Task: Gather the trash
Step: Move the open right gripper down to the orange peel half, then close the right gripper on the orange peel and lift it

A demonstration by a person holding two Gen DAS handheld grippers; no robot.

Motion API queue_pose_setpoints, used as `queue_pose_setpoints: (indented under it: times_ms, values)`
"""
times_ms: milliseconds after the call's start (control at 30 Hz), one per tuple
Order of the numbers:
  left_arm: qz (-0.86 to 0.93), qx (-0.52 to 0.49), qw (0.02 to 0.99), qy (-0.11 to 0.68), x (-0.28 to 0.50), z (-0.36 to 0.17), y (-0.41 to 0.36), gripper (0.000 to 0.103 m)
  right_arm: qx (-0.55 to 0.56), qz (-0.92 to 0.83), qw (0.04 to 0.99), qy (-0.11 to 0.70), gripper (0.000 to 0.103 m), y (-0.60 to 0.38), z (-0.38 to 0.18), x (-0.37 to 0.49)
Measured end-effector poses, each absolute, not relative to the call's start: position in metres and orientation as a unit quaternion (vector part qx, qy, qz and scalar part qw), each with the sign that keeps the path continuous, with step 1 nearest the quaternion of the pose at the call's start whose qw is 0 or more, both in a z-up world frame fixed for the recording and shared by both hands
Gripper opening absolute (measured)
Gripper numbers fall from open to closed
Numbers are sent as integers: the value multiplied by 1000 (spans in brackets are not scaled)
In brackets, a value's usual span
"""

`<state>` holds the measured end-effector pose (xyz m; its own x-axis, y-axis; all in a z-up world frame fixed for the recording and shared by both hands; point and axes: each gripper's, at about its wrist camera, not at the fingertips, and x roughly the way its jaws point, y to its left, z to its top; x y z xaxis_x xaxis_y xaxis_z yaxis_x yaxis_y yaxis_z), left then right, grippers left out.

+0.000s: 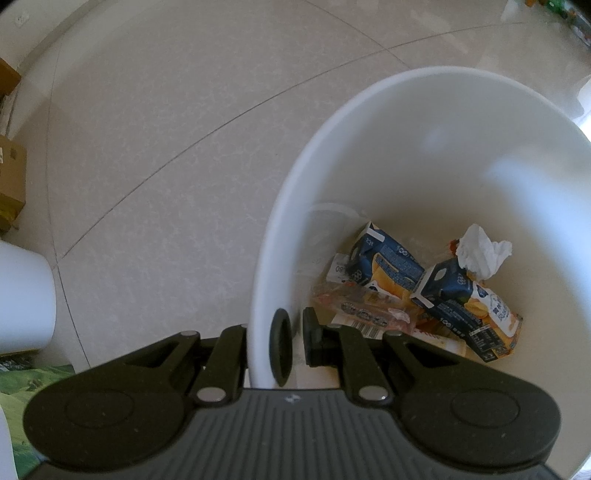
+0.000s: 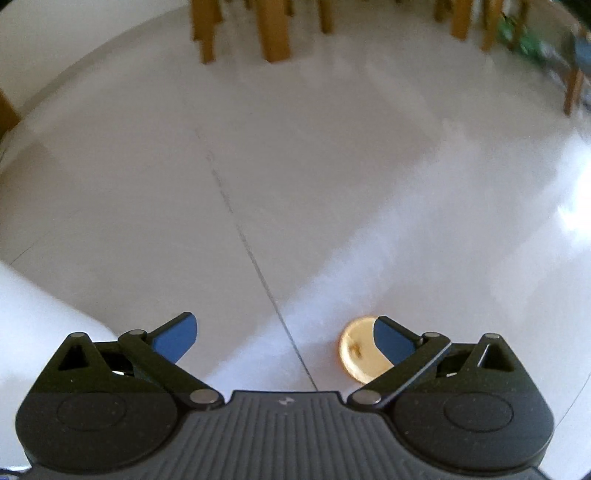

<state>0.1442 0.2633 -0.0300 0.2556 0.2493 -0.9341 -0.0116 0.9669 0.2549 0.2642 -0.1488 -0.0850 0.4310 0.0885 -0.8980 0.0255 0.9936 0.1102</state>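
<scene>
A: What sits at the left of the left wrist view?

B: Cardboard boxes (image 1: 11, 177) along the left edge, a white object (image 1: 26, 299) under them, and pale tiled floor (image 1: 166, 147) through the middle.

A: And the left gripper (image 1: 293, 341)?

B: At bottom centre, its jaws are closed on the rim of the white bin (image 1: 269, 236), one finger outside the wall and one inside.

A: What lies in the bin?

B: At lower right, two blue and yellow cartons (image 1: 391, 264), a clear wrapper (image 1: 365, 306) in front of them, and a crumpled tissue (image 1: 482, 253) on the right-hand carton.

A: The right wrist view?

B: The right gripper (image 2: 286, 341) hangs over the floor, jaws wide apart and holding nothing. A round yellow lid (image 2: 360, 349) lies on the tile at lower right, partly behind the right blue fingertip (image 2: 391, 341). Wooden legs (image 2: 275, 29) stand along the top.
</scene>
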Motion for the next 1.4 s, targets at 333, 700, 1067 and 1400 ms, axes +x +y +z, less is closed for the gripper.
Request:
queue_pose_setpoints:
  times_ms: [333,700,1067,1400]
  values:
    - [86,93,787,603,144,-32,263,11,99,-27,816,568,103,-186,-146,270]
    - [89,92,787,604,144,-31,264,11,133,-68,787,599,103,-213,-209,281]
    - [91,90,787,604,144,-31,264,11,165,-100,770,608,103,-229,-243,292]
    - [91,93,786,604,144,-32,264,11,138,-98,773,612,103,-222,-248,304]
